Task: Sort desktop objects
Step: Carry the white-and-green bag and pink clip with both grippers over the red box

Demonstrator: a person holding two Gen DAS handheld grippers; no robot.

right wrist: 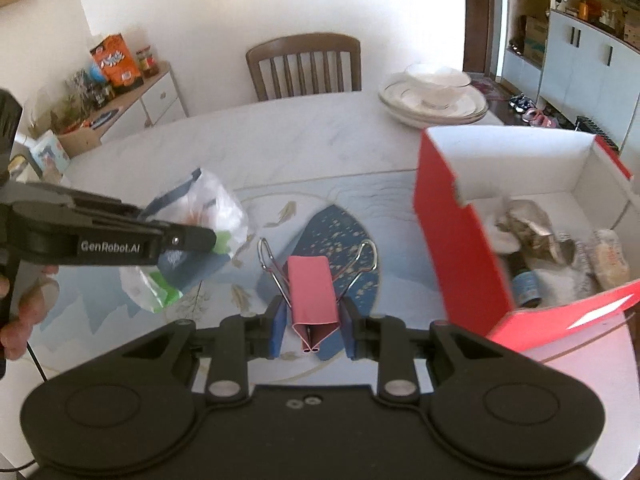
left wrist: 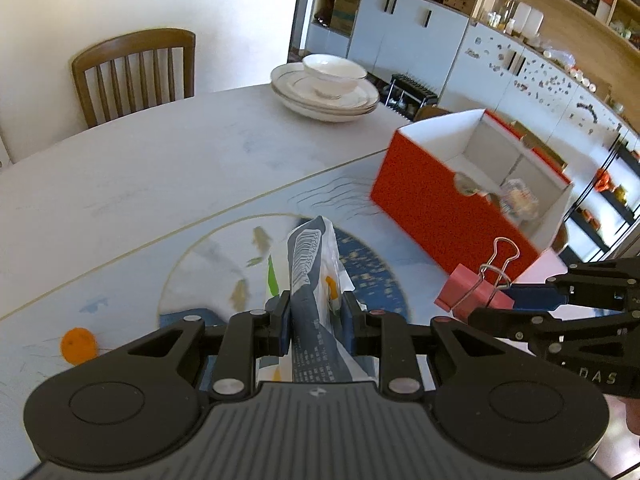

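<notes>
While the left claw (left wrist: 316, 316) grips a crumpled snack packet (left wrist: 310, 276), the right claw (right wrist: 312, 320) clamps a pink binder clip (right wrist: 311, 292). Both are held above the table (left wrist: 160, 160); the open red box (right wrist: 452, 248) sits right of the right claw.

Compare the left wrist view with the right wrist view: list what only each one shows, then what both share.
Only the left wrist view: the barcode on the crinkled grey-and-white plastic packet clamped in the left gripper, and an orange disc on the mat.

Only the right wrist view: a wooden side cabinet carrying an orange snack bag, and a door.

Both: the pink metal binder clip shut in the right gripper, the red cardboard box, stacked white dishes, a wooden chair.
</notes>
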